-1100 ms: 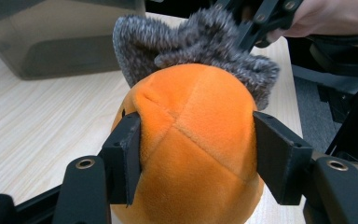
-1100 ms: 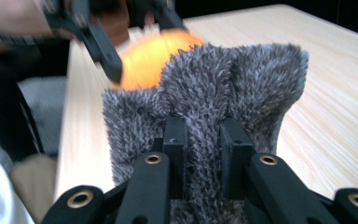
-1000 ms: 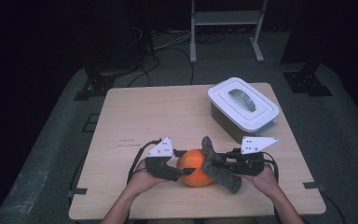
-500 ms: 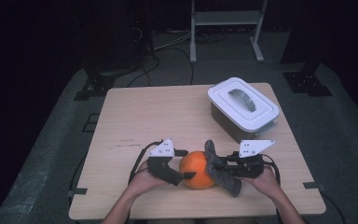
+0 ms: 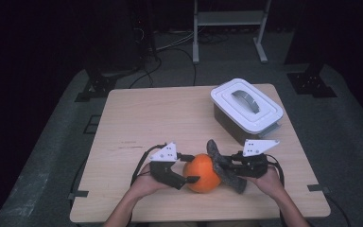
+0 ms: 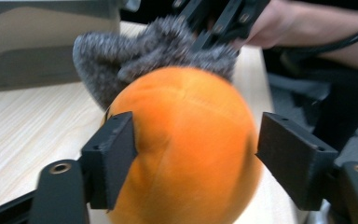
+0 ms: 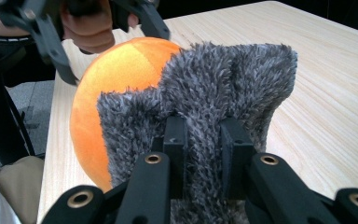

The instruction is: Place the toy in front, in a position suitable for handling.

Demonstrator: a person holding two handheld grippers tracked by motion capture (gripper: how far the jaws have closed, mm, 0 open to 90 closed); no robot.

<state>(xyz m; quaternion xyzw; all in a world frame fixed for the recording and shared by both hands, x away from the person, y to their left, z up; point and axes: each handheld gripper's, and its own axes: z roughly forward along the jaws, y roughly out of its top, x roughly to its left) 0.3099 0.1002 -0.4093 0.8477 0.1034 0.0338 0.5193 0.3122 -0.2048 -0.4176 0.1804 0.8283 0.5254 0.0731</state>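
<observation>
Here the left gripper [image 6: 193,154] stands wide open around the orange plush ball [image 6: 184,144]: one jaw touches the ball's left flank, the other stands just off its right. The ball sits low centre in the high view, on the wooden table [image 5: 160,118]. The right gripper [image 7: 204,140] is clamped on a fold of the grey furry cloth [image 7: 214,93], which lies against the ball. Both hands rest near the table's lower edge. A lidded white container [image 5: 246,106] stands upper right.
</observation>
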